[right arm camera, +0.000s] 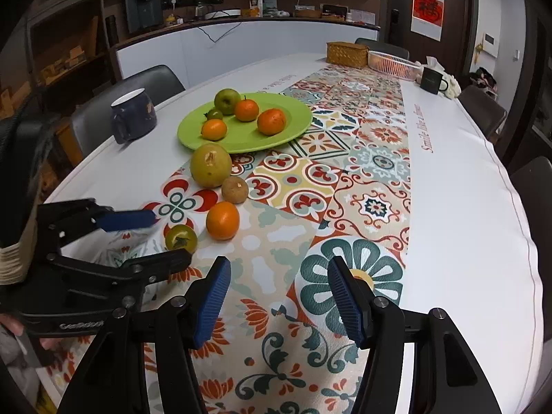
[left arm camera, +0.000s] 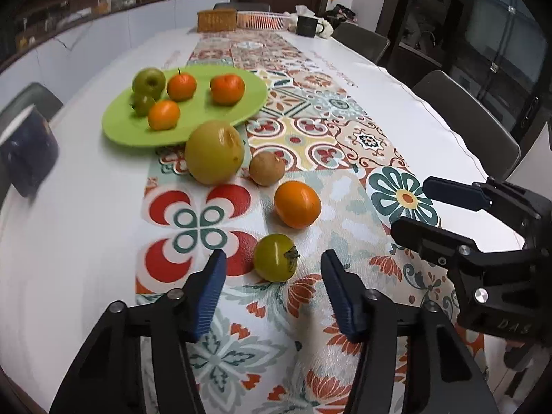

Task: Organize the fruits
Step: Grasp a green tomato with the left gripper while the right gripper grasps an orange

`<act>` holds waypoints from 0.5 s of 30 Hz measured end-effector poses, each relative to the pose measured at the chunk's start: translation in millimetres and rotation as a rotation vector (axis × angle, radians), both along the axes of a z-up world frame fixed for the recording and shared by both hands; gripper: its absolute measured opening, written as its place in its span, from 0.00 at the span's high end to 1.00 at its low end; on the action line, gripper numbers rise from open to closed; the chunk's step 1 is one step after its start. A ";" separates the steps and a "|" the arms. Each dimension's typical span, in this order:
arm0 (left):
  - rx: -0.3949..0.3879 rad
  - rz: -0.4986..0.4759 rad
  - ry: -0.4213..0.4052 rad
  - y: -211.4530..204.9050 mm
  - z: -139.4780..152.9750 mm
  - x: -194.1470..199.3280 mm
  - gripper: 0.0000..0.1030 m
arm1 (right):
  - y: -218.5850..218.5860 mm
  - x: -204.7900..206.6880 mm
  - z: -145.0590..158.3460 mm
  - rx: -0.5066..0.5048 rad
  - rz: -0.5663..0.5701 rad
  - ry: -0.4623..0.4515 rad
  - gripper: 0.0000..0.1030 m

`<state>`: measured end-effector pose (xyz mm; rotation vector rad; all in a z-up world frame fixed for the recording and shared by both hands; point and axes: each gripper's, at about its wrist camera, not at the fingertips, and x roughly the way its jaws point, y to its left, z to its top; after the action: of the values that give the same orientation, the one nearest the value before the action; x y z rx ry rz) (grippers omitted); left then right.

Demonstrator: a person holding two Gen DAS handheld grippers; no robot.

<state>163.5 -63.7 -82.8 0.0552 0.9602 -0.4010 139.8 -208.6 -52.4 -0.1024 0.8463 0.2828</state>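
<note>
A green plate [left arm camera: 241, 110] [right arm camera: 300, 117] holds a green apple [left arm camera: 149, 82], a small green fruit and three oranges. On the patterned runner lie a big yellow pear [left arm camera: 214, 151] [right arm camera: 210, 165], a brown kiwi [left arm camera: 266, 169] [right arm camera: 234, 189], an orange [left arm camera: 297, 204] [right arm camera: 222, 220] and a green tomato [left arm camera: 275, 257] [right arm camera: 180, 238]. My left gripper [left arm camera: 272, 286] is open, with the green tomato just ahead between its fingertips; it also shows in the right wrist view [right arm camera: 165, 238]. My right gripper [right arm camera: 277, 286] is open and empty over the runner; it shows at the right of the left wrist view [left arm camera: 410, 203].
A dark blue mug [right arm camera: 132, 115] [left arm camera: 26, 145] stands left of the plate. At the far end are a wicker box [right arm camera: 346, 54], a pink basket [right arm camera: 391, 63] and a black mug [right arm camera: 431, 81]. Chairs [left arm camera: 465, 117] line the table's edges.
</note>
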 end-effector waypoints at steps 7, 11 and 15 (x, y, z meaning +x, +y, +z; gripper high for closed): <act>0.003 -0.007 -0.002 -2.2 -6.1 2.7 0.70 | 2.2 4.6 -7.6 0.017 -0.002 0.025 0.42; -0.011 -0.013 0.003 0.1 -5.8 5.8 0.73 | 6.3 5.5 -8.8 0.015 0.007 0.028 0.42; -0.007 0.020 0.003 6.8 -2.1 7.0 0.73 | 10.7 7.7 -7.2 0.022 0.015 0.026 0.42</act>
<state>170.4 -56.9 -84.9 0.0380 0.9619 -0.3862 147.5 -198.0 -59.6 -0.0846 0.8680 0.3078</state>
